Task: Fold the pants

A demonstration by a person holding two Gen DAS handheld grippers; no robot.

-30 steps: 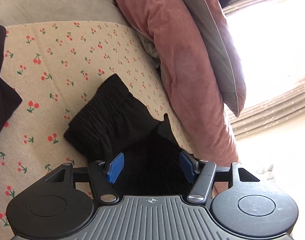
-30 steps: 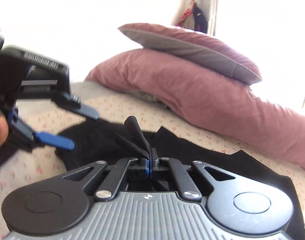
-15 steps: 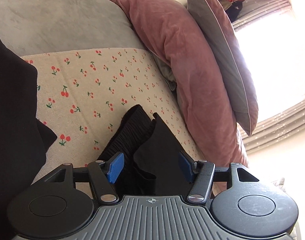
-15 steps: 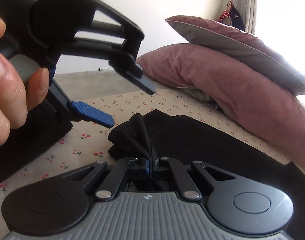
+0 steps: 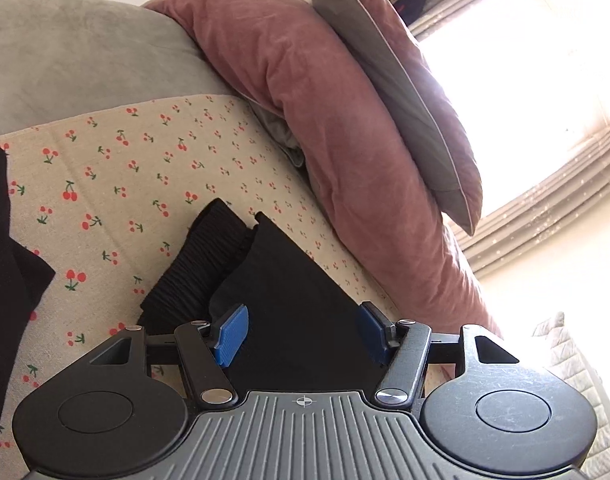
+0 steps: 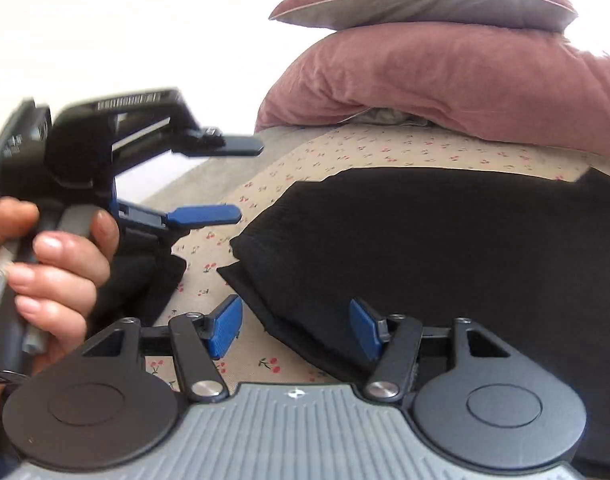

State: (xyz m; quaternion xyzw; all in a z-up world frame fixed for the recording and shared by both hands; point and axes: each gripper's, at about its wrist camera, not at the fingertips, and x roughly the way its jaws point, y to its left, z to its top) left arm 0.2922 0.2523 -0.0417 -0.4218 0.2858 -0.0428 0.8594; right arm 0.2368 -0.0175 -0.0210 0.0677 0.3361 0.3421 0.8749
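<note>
The black pants (image 6: 445, 248) are laid lengthwise across the centre and right of the right-wrist frame, their folded edge lying between the wide-open, empty right gripper (image 6: 295, 330), while the equally spread, empty left gripper (image 6: 229, 180) is held at upper left.

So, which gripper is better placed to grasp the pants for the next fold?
Probably the right gripper: it is open, with the pants edge between its fingers. The left gripper, also open, hangs above the sheet beside them.
</note>
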